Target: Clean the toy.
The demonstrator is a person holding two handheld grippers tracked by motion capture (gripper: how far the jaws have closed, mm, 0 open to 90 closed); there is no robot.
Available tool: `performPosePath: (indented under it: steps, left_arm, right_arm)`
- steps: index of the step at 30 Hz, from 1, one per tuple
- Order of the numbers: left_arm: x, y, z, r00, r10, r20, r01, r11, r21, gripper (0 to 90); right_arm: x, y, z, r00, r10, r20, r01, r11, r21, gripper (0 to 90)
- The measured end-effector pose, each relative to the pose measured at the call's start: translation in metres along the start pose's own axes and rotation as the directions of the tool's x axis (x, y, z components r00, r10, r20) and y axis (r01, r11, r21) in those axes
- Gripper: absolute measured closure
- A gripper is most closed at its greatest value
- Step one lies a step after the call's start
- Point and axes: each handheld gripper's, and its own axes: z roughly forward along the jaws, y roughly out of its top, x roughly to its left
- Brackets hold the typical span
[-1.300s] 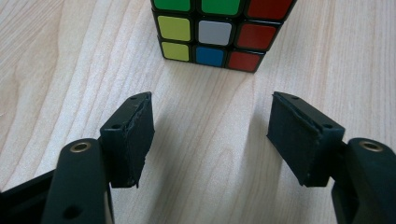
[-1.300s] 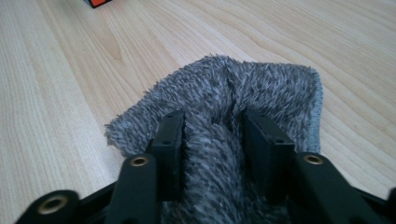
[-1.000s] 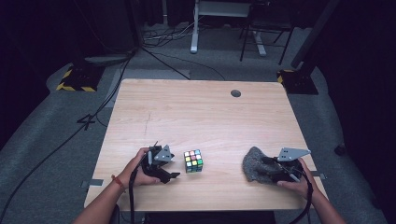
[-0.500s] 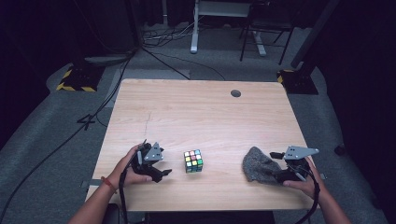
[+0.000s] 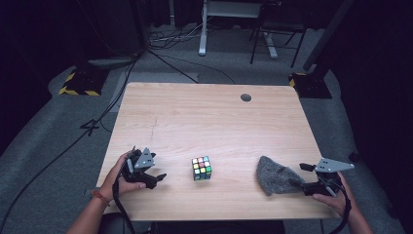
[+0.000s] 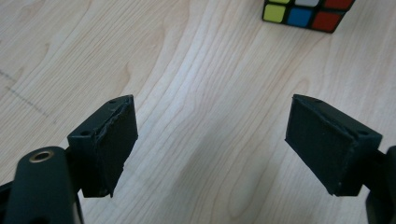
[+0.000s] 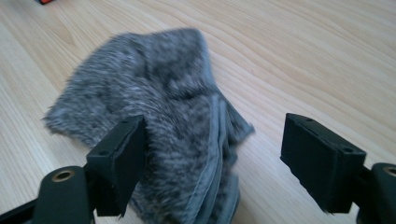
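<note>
While the room around it sits dark, the pale wood counter [image 5: 214, 122] catches the light, its grain running plain and bare apart from a small round grommet [image 5: 246, 97] toward the far edge at about one o'clock. Cables trail over the grey carpet beyond, past a yellow-and-black striped base [image 5: 78, 84] at ten o'clock.

The grey furry cloth [image 5: 277, 175] lies near the front edge at four o'clock, flat and crumpled, its long axis running roughly from the counter's middle out toward the right gripper [image 5: 311, 187]. In the right gripper view its stitched hem [image 7: 212, 163] reaches back between the jaws, which have just been opening and stand released, the left pad brushing the fur without pinching.

The puzzle cube [image 5: 201, 167] sits at six o'clock, squarely on one face, well apart from the cloth.

The left gripper [image 5: 158, 178], at seven o'clock, has its jaws parted over bare wood, having just been opening, with nothing between them; the cube lies ahead of it.

Wide open board stretches from the cube to the far edge.
</note>
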Motion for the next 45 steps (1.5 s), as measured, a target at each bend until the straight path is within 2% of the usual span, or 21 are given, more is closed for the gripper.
performPosePath:
  steps: [6, 8, 14, 17, 19, 21, 23, 25, 34, 45]
  left_arm:
    - [0.005, -0.01, 0.0, 0.9994, -0.029, -0.016, 0.03, 0.9995, 0.008, 17.1]
    - [0.006, -0.014, 0.001, 0.9992, -0.037, -0.013, 0.038, 0.9991, 0.018, 17.1]
    - [0.007, -0.021, 0.003, 0.9982, -0.06, -0.003, 0.06, 0.9978, 0.027, 17.1]
    - [0.006, -0.024, 0.006, 0.9971, -0.075, 0.014, 0.075, 0.9966, 0.035, 16.6]
    - [0.006, -0.026, 0.008, 0.9962, -0.086, 0.015, 0.086, 0.9955, 0.04, 16.5]
    - [0.006, -0.027, 0.009, 0.9944, -0.104, 0.021, 0.103, 0.9942, 0.032, 16.3]
    - [0.006, -0.029, 0.009, 0.9923, -0.12, 0.03, 0.119, 0.9925, 0.026, 16.3]
    - [0.007, -0.034, 0.011, 0.9835, -0.171, 0.058, 0.172, 0.9852, 0.002, 16.3]
    - [0.006, -0.035, 0.009, 0.9812, -0.189, 0.04, 0.189, 0.982, 0.002, 16.0]
    - [0.005, -0.036, 0.009, 0.9806, -0.192, 0.041, 0.192, 0.9814, 0.002, 16.0]
  right_arm:
    - [-0.008, -0.019, -0.008, 0.9981, 0.06, 0.009, -0.06, 0.998, -0.034, 23.2]
    - [-0.008, -0.023, -0.011, 0.9978, 0.064, 0.017, -0.063, 0.997, -0.037, 23.4]
    - [-0.015, -0.036, -0.012, 0.9939, 0.08, 0.077, -0.079, 0.997, -0.011, 23.6]
    - [-0.019, -0.045, -0.01, 0.9902, 0.106, 0.091, -0.107, 0.994, 0.006, 24.0]
    - [-0.022, -0.051, -0.009, 0.9828, 0.13, 0.132, -0.135, 0.99, 0.031, 24.8]
    - [-0.022, -0.052, -0.011, 0.9809, 0.136, 0.139, -0.141, 0.99, 0.021, 24.7]
    - [-0.022, -0.052, -0.01, 0.9771, 0.141, 0.16, -0.149, 0.988, 0.039, 24.0]
    - [-0.024, -0.053, -0.011, 0.9755, 0.153, 0.158, -0.16, 0.987, 0.027, 24.3]
    - [-0.023, -0.054, -0.011, 0.9681, 0.165, 0.188, -0.173, 0.985, 0.024, 23.8]
    - [-0.023, -0.054, -0.01, 0.9662, 0.173, 0.191, -0.18, 0.984, 0.019, 24.4]
